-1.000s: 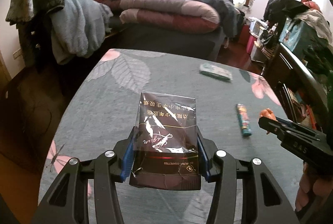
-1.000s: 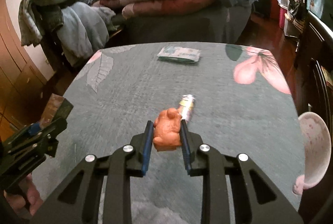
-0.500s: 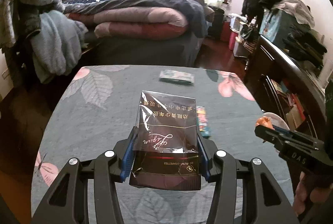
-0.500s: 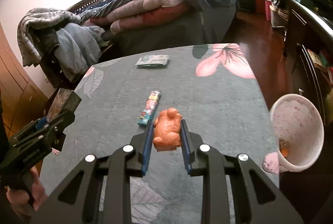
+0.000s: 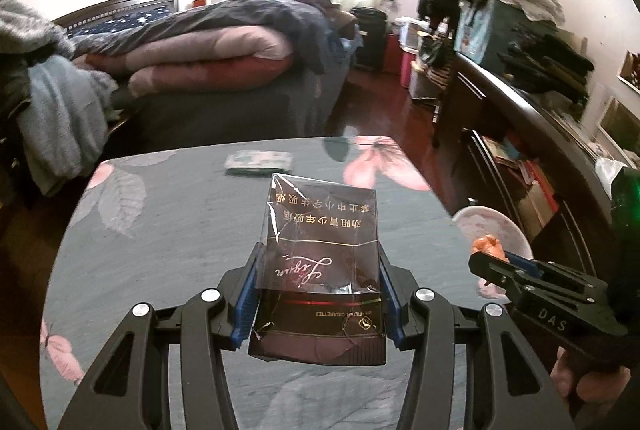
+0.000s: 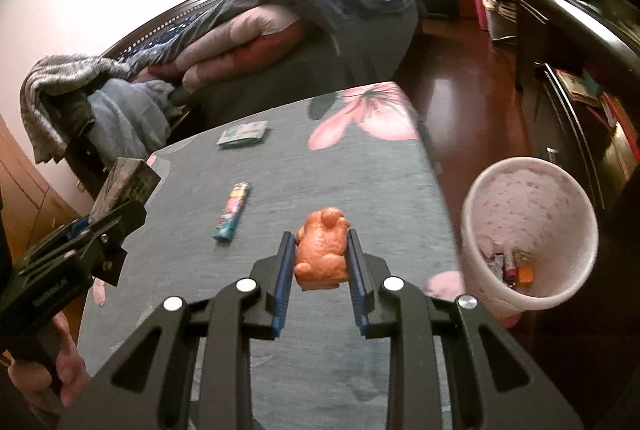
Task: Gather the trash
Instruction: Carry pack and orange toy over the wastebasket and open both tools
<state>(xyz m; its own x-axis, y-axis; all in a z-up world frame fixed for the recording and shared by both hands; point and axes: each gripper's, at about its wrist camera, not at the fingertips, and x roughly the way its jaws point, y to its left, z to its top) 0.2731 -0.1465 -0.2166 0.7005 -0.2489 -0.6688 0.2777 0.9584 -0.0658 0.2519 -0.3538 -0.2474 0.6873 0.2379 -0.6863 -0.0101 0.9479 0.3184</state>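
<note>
Right tool [image 6: 320, 262] gripped the orange figurine [image 6: 322, 250], left tool [image 5: 318, 290] clamped the cigarette pack [image 5: 320, 258]; early release risked missing the pink bin [image 6: 528, 230], lower right, landing on floor.

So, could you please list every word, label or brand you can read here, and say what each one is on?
"FILTER CIGARETTES": cigarette pack, printed upside down.
Gold script brand and Chinese lines on the same pack: not reliably readable.
"DAS": body of the right gripper.
Lighter, tissue packet and left gripper lettering: too blurred.

Table [image 6: 280, 370] centre mostly bare (lighter [image 6: 233, 211] left); bin [image 6: 528, 230] mouth unobstructed beyond edge.
</note>
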